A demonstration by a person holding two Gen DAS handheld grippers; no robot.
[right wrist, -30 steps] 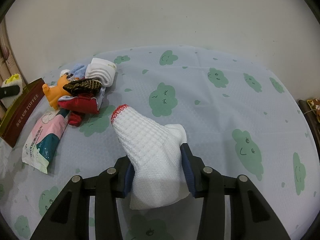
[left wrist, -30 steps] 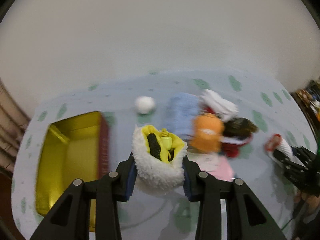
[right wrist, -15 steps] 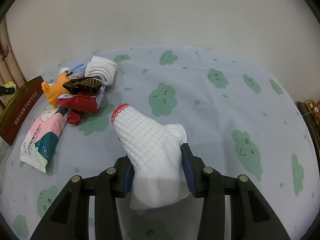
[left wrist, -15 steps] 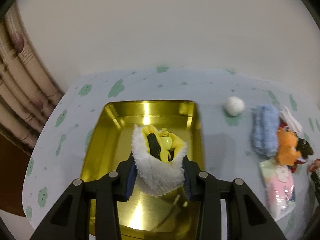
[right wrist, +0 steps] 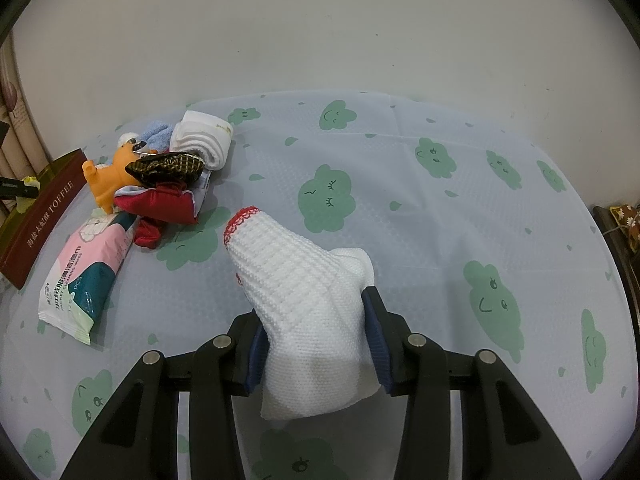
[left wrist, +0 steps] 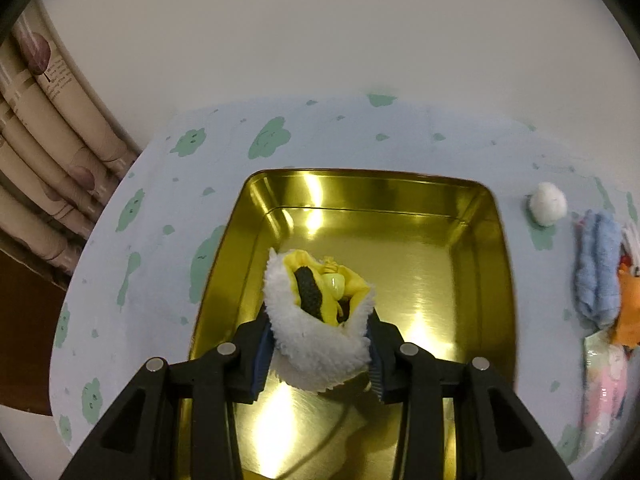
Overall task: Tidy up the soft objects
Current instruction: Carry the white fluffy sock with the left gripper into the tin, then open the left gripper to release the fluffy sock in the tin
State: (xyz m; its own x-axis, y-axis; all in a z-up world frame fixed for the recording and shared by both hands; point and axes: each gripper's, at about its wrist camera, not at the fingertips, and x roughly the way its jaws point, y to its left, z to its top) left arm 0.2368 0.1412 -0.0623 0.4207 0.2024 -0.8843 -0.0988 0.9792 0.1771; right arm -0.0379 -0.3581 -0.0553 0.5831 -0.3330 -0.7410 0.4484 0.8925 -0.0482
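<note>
Gold tin (left wrist: 472,216) empty; fleecy slipper (left wrist: 316,336) over it in opening left gripper (left wrist: 318,350). Beside tin, pile (right wrist: 160,184) unsorted; right gripper (right wrist: 316,344) clenching white sock (right wrist: 304,300).

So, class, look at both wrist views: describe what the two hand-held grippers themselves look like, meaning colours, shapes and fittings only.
The left gripper and right gripper look alike: matt black angular frames with triangular cut-outs, two round silver screw heads on each side, and two fingers lined with ribbed dark-blue pads. No cables, markings, sleeves or hands show in either view.
</note>
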